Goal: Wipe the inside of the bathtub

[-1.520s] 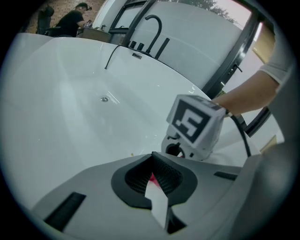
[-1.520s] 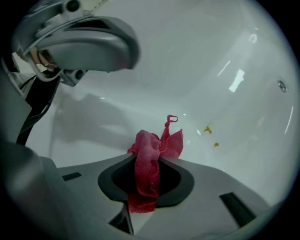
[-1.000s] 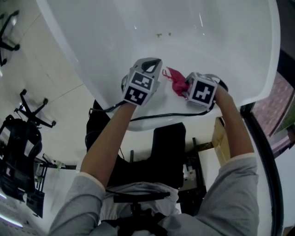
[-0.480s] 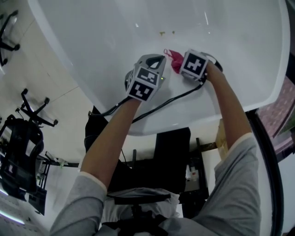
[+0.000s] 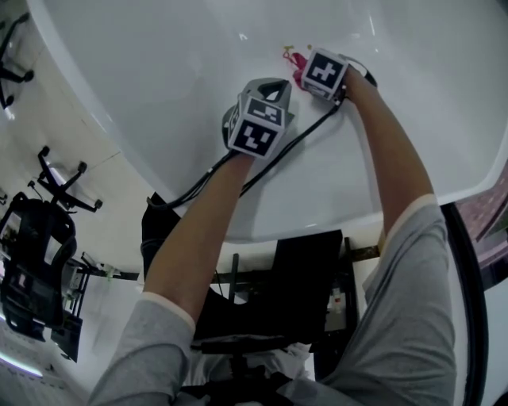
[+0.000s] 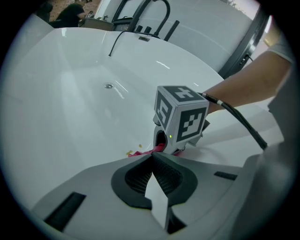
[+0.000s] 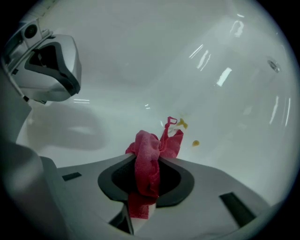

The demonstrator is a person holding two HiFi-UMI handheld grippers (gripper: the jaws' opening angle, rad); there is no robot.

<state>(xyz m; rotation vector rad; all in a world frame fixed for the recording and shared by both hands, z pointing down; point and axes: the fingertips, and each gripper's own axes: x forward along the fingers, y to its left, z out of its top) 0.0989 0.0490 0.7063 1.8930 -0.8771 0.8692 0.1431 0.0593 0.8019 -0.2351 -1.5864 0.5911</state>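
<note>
Right tongs (image 7: pixel 151 161) are clamped on a red cloth (image 7: pixel 146 157), which is bunched between the jaws, with a loose end hanging back behind them and a crumpled fold sticking out in front. Left tongs (image 6: pixel 152 157) have their jaws closed together with nothing between them. In the head view both sleeved arms reach down into the white bathtub (image 5: pixel 159 79). The left tongs (image 5: pixel 268 86) hover over the sloping inner wall, and the right tongs (image 5: pixel 300 62) are lower and further in, just beside them. A black cable (image 5: pixel 294 143) trails back from the right tongs across the tub wall and over its rim. The cloth's front fold lies against the tub's inner surface. Just past it sit a few small yellow crumbs (image 7: pixel 195 143) on the white surface, close to the cloth but apart from it. Well beyond them, on the tub floor, is the round drain (image 6: pixel 108 86). At the far rim stands a black faucet (image 6: pixel 140 14).
</note>
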